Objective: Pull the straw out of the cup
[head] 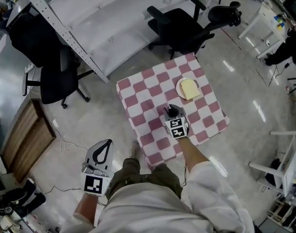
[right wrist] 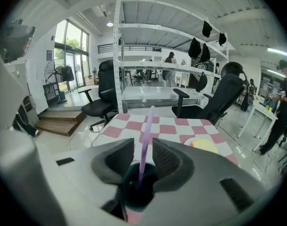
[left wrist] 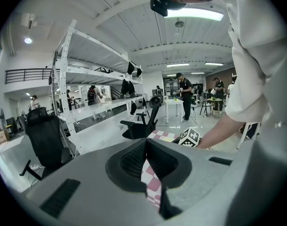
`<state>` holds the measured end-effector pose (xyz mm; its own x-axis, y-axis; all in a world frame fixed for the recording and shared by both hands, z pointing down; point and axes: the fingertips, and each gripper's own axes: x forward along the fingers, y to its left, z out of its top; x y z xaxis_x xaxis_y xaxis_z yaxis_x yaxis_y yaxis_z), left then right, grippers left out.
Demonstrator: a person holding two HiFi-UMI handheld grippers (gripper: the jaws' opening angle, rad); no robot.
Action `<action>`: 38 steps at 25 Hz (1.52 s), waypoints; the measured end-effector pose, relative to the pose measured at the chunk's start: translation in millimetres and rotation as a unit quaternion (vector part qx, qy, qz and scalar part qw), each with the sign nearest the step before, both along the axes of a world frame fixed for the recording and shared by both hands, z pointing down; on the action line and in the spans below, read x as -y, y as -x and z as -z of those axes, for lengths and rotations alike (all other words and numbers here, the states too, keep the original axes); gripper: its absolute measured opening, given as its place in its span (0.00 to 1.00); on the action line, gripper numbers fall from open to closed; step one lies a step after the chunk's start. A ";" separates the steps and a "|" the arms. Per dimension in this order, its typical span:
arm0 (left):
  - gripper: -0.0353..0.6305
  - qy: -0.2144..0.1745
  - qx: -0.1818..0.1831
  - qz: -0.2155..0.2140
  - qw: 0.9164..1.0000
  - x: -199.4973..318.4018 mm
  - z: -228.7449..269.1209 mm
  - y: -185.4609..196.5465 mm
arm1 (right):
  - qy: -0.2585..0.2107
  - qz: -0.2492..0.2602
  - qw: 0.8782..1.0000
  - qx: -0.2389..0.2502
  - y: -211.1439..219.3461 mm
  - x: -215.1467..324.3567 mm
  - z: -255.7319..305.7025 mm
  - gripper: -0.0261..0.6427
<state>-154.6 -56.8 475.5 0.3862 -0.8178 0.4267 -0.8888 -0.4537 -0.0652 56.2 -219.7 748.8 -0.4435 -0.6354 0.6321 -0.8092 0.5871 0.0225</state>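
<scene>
Right hand-held gripper point(right wrist: 140, 146) half-open astride the purple straw point(right wrist: 148, 121), not pinching; straw upright in the cup point(right wrist: 135, 192) on the checkered worktop point(head: 143, 89); left hand-held gripper point(left wrist: 145, 142) closed, empty, well off the cup.

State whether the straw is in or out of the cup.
In: the purple straw reaches down inside the dark cup, between the parted fingers of the right gripper.

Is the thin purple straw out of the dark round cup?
No, the thin purple straw stands inside the dark round cup.
</scene>
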 end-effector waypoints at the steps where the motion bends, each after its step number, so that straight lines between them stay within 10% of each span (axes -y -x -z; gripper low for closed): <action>1: 0.06 0.001 0.001 0.000 1.000 0.1 -0.3 0.7 | 0.001 0.001 1.000 -0.003 0.1 0.4 -1.6 0.22; 38: 0.06 0.007 -0.005 0.003 1.000 8.9 -7.9 -3.5 | -0.013 -0.004 1.000 0.006 -2.7 8.9 10.1 0.09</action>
<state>-151.1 -65.6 483.4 0.3861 -0.8140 0.4340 -0.8917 -0.4497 -0.0503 58.8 -228.6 738.7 -0.4464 -0.6549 0.6098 -0.8139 0.5803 0.0274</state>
